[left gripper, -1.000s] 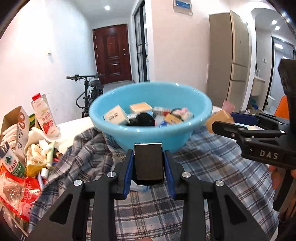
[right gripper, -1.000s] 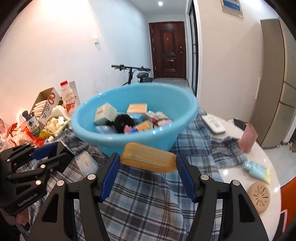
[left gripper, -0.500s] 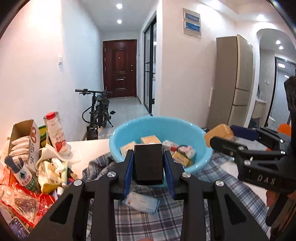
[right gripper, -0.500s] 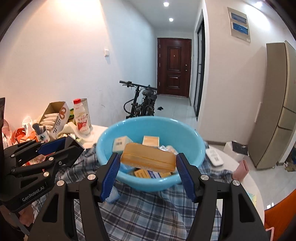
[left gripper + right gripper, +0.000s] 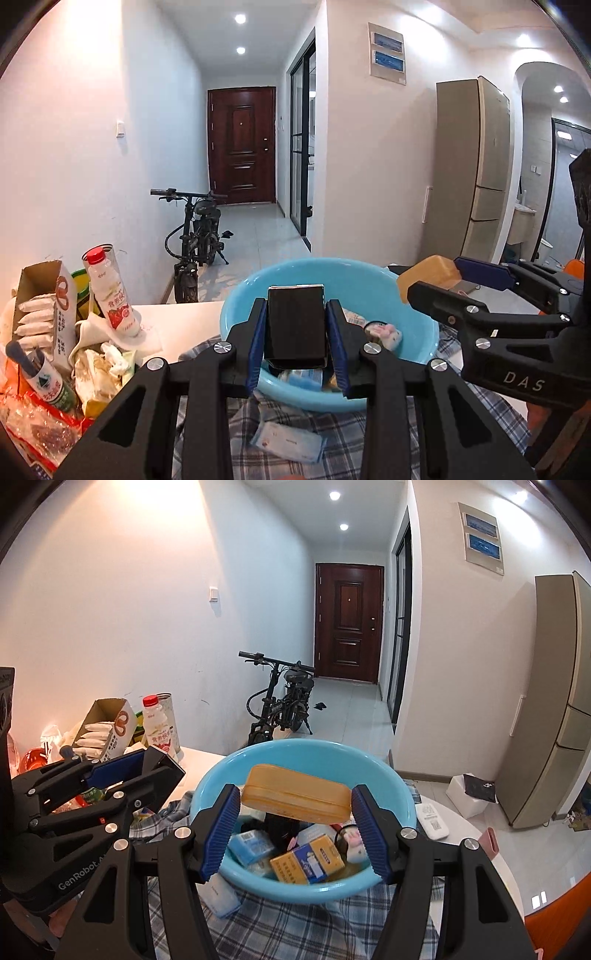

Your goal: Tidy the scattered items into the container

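in our left gripper [image 5: 296, 338] we pinch a black box [image 5: 296, 326] between the blue pads, held upright over the near rim of the light blue basin [image 5: 240, 314]. in our right gripper [image 5: 295, 825] the pads press on the two ends of an amber plastic case [image 5: 295, 793], perhaps a soap box, held level above the basin [image 5: 391, 775].

from the right wrist, the basin sits at twelve o'clock on a plaid cloth [image 5: 314, 926] and holds a yellow and blue carton [image 5: 306, 862], a small blue box [image 5: 251, 845] and other small items we cannot make out. a pale tissue pack [image 5: 288, 441] lies on the cloth at six o'clock from the basin, just beside its base.

at nine o'clock from the basin stands a strawberry milk bottle [image 5: 110, 291] beside an open cardboard box [image 5: 40, 306] of white packets, amid loose wrappers. a white remote [image 5: 432, 821] lies at three o'clock from the basin on the white table [image 5: 476, 838]. a bicycle [image 5: 280, 705] stands in the hallway beyond.
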The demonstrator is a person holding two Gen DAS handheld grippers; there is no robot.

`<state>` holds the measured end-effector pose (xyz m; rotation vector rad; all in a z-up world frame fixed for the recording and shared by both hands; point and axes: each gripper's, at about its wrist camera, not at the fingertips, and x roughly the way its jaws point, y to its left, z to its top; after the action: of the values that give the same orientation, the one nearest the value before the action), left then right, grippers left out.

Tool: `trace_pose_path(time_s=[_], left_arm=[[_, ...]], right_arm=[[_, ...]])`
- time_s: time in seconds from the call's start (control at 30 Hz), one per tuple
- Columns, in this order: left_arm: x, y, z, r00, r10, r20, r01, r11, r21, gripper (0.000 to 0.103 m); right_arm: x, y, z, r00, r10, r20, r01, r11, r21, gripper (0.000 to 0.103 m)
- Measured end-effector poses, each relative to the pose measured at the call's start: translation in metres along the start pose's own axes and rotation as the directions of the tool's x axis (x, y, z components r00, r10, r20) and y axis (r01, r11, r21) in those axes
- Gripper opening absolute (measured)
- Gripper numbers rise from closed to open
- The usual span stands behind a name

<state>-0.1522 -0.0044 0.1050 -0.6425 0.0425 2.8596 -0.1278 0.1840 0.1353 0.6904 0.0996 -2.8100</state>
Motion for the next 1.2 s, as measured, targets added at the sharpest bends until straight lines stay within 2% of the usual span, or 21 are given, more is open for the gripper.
trace_pose_path(time_s=[0.3,0.6,0.97,1.2], left_arm=[[0.039,0.004,0.017,1.0,0.021,0.001,-0.021,1.0,-0.017,0.03],[0.075,0.006,0.001,0.998,0.019,-0.066,-0.021,0.999,-0.033,0.03],[0.082,0.009,0.003,0.997,0.032,-0.076,-0.036,0.998,-0.046,0.03],[0.087,0.004,0.0,0.996,0.036,-0.087,-0.038,0.999,-0.023,0.03]], right_arm=[[0.035,-0.017,0.022,1.0,0.014,0.01,-0.014,0.999,0.031,0.065],[0.072,-0.028,0.017,0.999,0.009,-0.039,-0.007,0.999,0.049,0.065],[0.082,-0.027,0.012,0.998,-0.01,-0.062,0.012,0.999,0.039,0.065],[0.081,-0.027,0.013,0.998,-0.017,-0.058,0.019,0.999,0.038,0.065]])
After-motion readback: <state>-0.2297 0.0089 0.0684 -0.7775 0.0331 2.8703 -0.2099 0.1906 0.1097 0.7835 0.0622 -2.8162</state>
